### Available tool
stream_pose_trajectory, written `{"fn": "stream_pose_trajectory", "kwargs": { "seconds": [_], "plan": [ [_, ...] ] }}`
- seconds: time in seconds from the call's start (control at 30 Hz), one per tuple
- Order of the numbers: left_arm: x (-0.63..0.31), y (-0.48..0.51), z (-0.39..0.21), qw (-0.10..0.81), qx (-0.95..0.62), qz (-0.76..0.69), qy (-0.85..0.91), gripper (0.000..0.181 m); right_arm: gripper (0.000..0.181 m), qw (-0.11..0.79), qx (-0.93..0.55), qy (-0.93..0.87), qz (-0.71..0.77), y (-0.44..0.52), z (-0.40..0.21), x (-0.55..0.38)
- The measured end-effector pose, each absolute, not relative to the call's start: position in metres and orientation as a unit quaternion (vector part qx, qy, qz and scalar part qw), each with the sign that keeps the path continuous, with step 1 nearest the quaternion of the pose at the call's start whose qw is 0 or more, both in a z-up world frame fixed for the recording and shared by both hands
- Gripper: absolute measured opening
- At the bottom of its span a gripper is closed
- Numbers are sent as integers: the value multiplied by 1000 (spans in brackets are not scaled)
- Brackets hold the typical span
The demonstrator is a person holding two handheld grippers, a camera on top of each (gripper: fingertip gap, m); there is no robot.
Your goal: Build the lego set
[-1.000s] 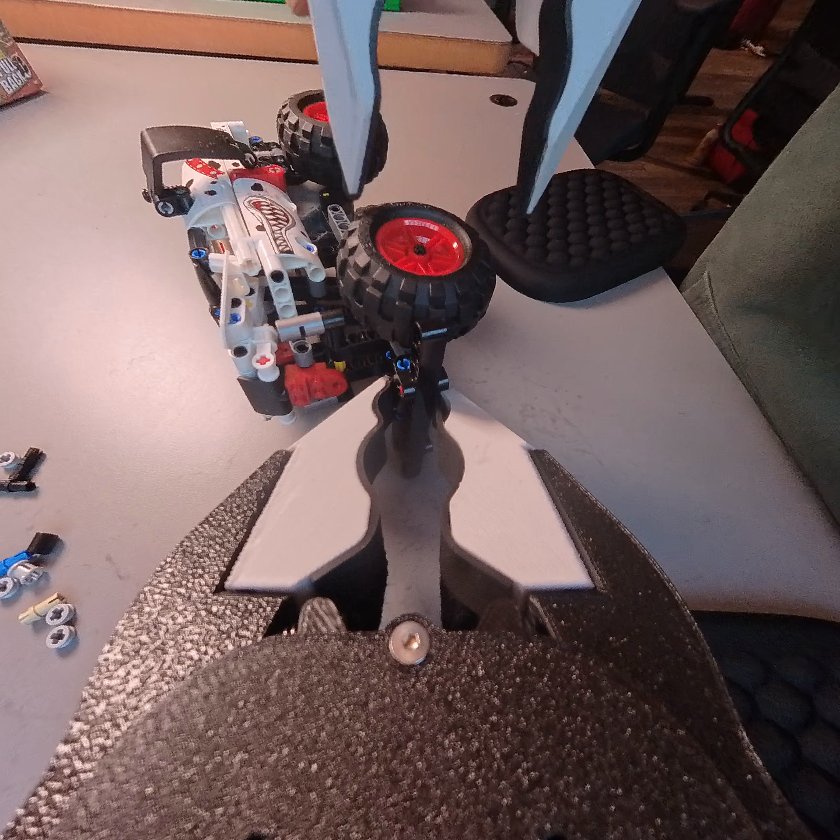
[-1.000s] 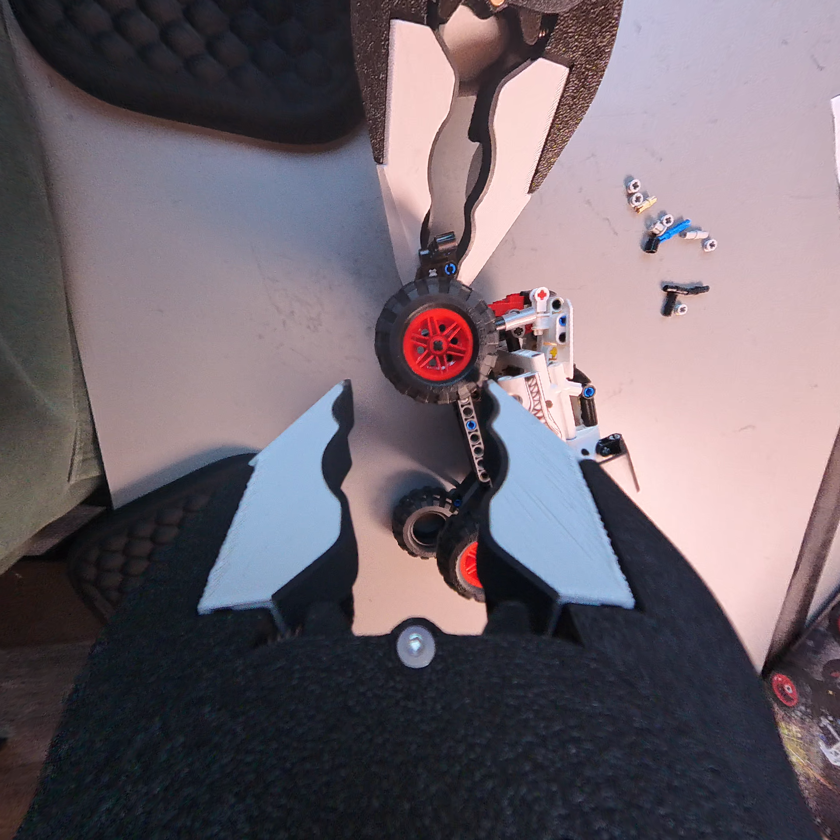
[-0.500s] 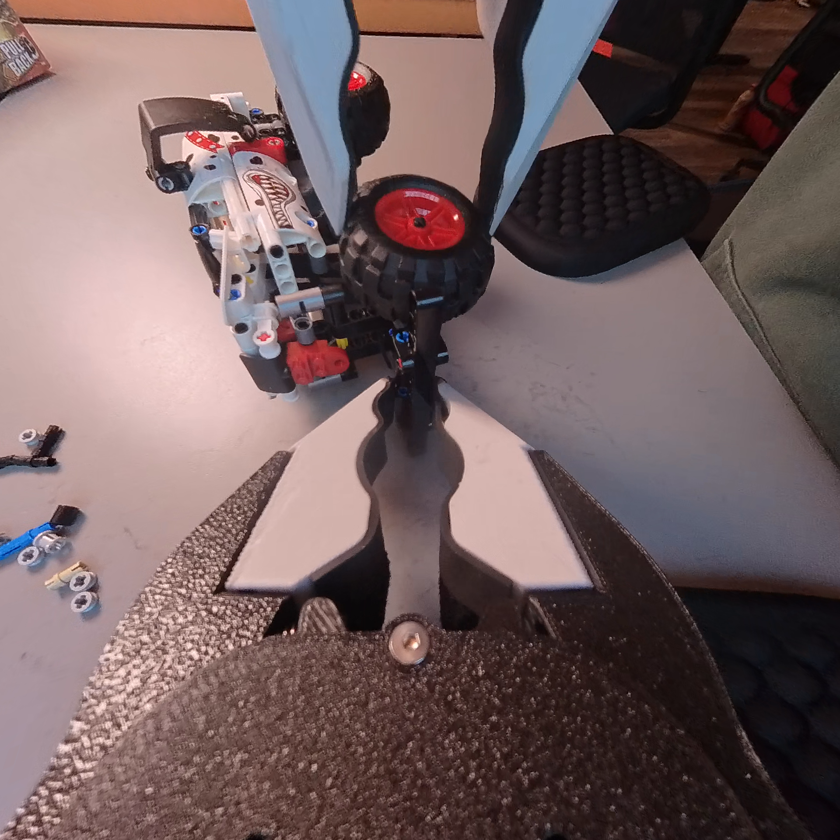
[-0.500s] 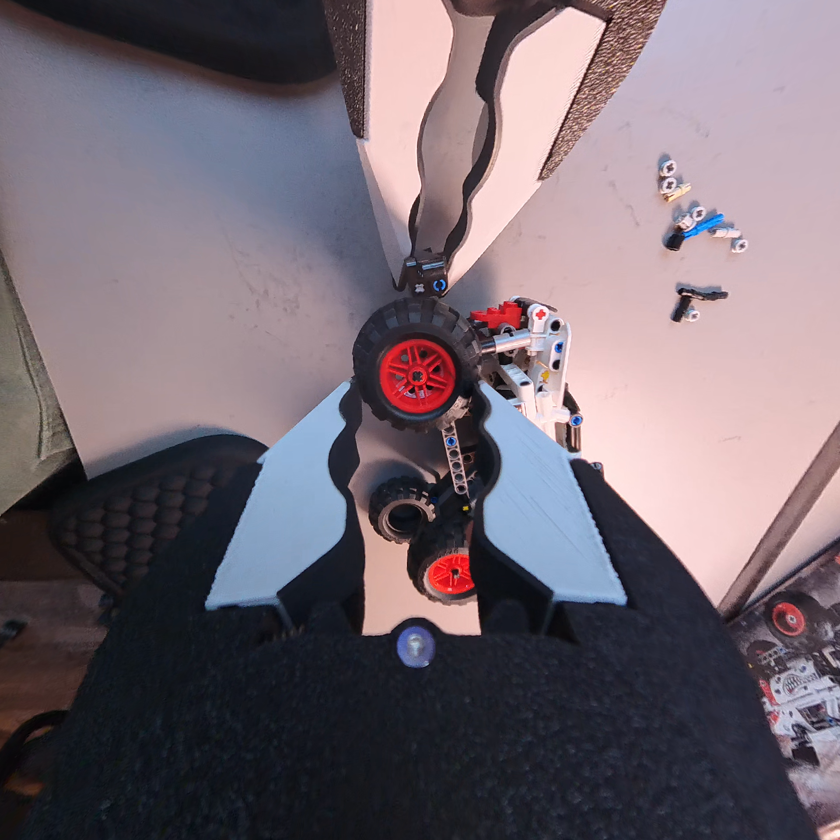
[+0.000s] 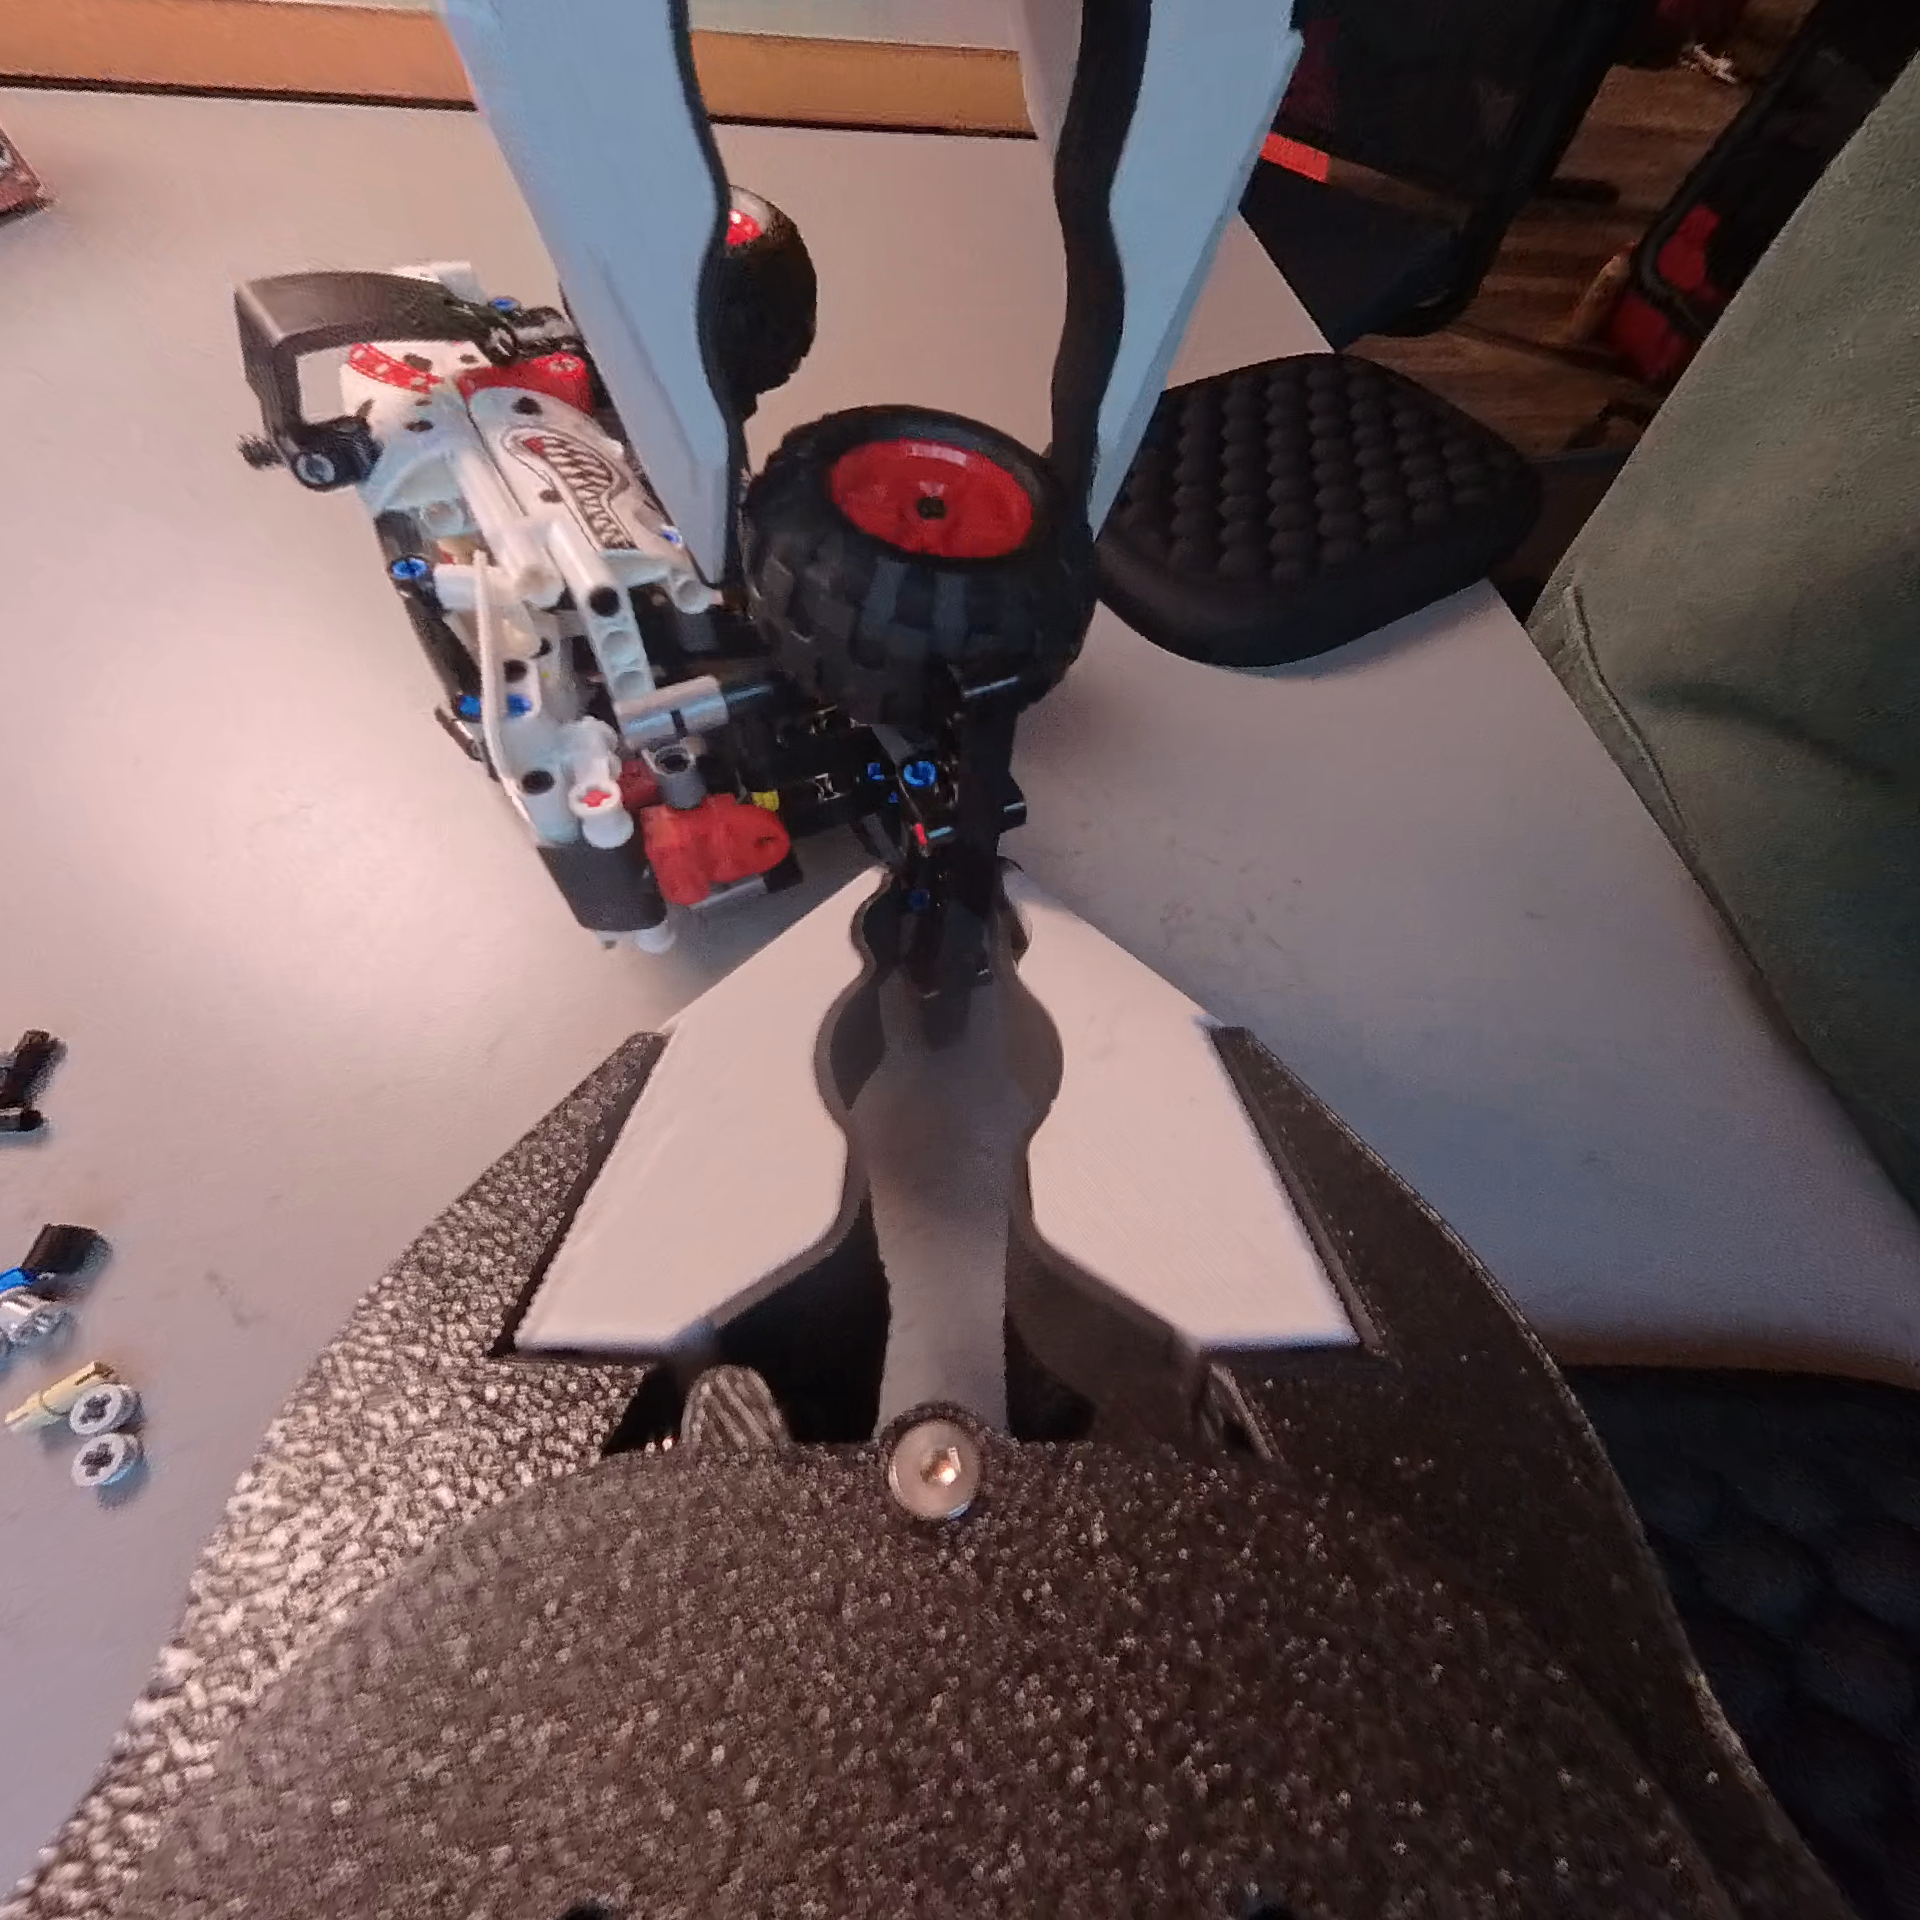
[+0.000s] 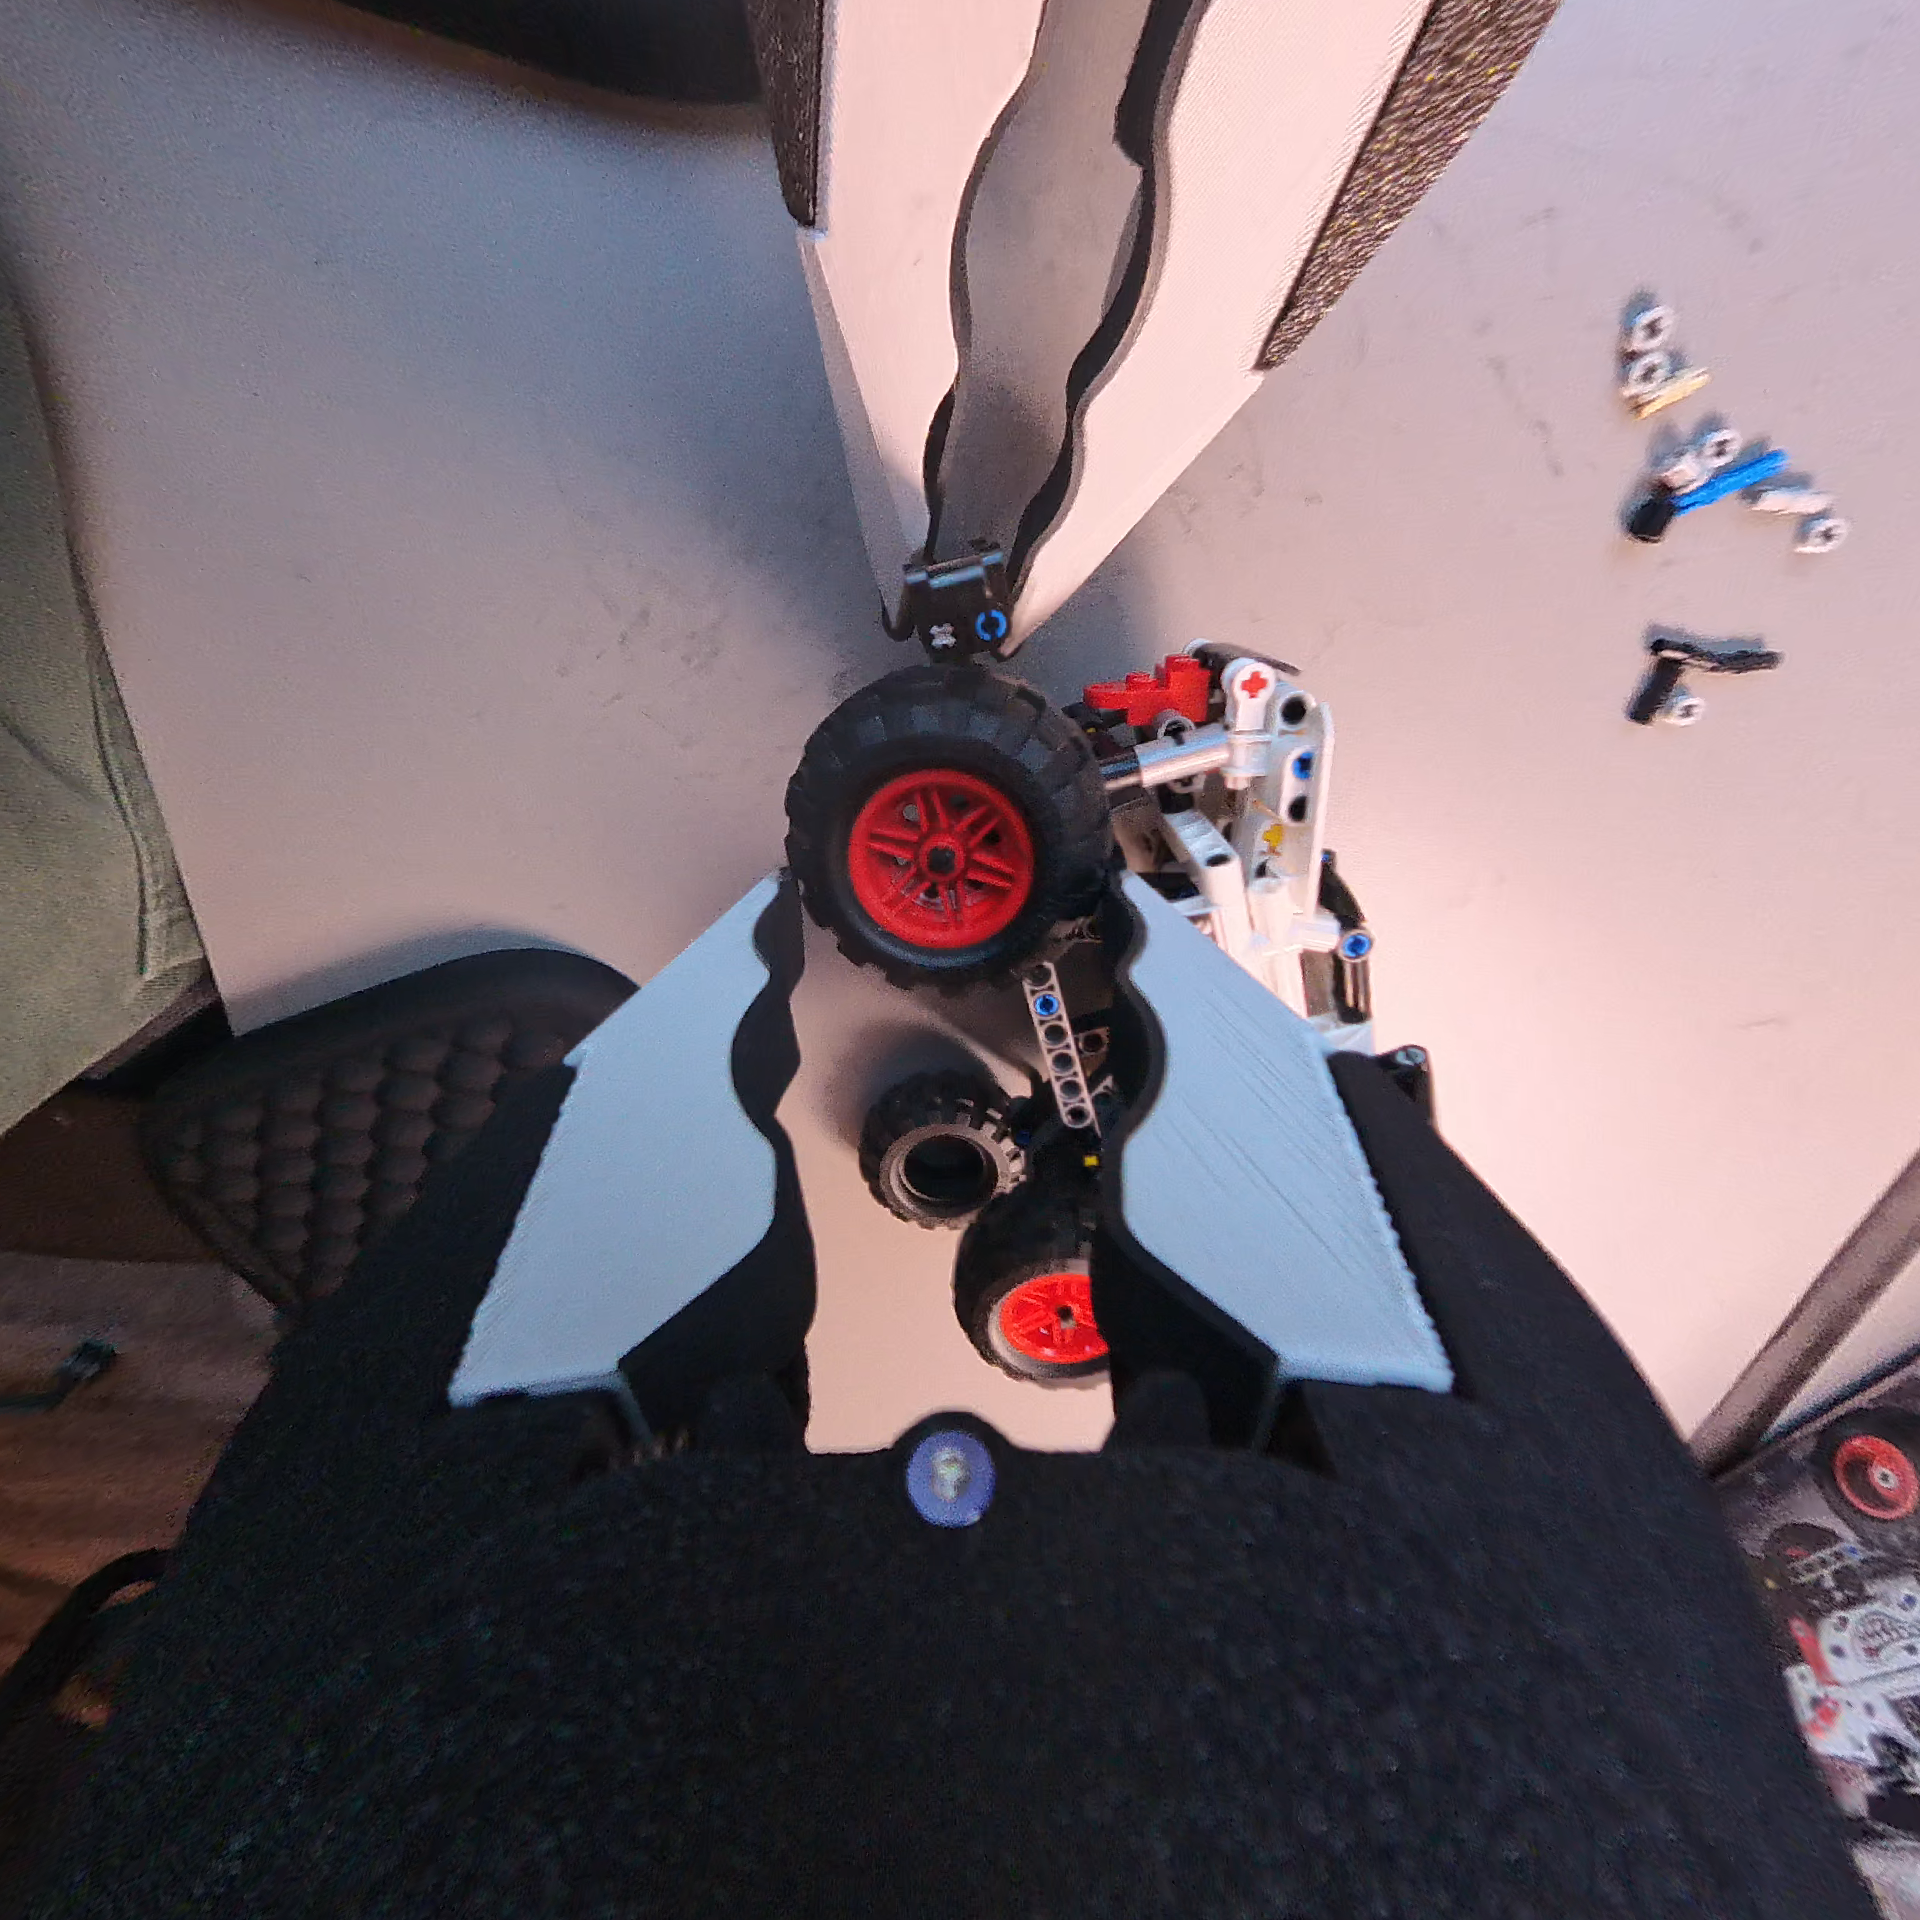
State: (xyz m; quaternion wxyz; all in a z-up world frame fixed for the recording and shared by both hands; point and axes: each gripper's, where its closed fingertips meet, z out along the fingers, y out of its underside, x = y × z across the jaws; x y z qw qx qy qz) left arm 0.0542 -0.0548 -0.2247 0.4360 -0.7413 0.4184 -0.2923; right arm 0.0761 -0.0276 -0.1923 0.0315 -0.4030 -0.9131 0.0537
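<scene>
While the left gripper is clamped on a black strut at the truck's near end, the right gripper stands spread around the upper wheel. Two wheels look fitted; a bare tyre and small pins remain on the bench.

I'm working at an office-style desk: a pale grey table with a wood-edged surface behind it, black mesh chair seats tucked beside the table, dark flooring beyond.
</scene>
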Motion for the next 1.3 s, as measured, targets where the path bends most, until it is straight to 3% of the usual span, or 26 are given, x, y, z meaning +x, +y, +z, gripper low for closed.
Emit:
{"fn": "stream_pose_trajectory", "kwargs": {
  "seconds": [0.13, 0.23, 0.3, 1.03, 1.3],
  "plan": [
    [53, -55, -224, 433, -744, -298, 412, 13, 61, 91, -410, -899, 121, -34, -170, 67],
    [54, -54, -226, 430, -746, -295, 414, 14, 50, 115, -409, -896, 128, -37, -164, 66],
    [54, -54, -227, 430, -748, -293, 412, 14, 39, 111, -399, -906, 88, -32, -173, 72],
    [52, -52, -226, 427, -755, -299, 398, 13, 39, 71, -420, -904, 34, -31, -177, 68],
    [52, -52, -227, 426, -755, -300, 398, 14, 0, 87, -422, -901, 45, -28, -176, 66]
  ]
}}
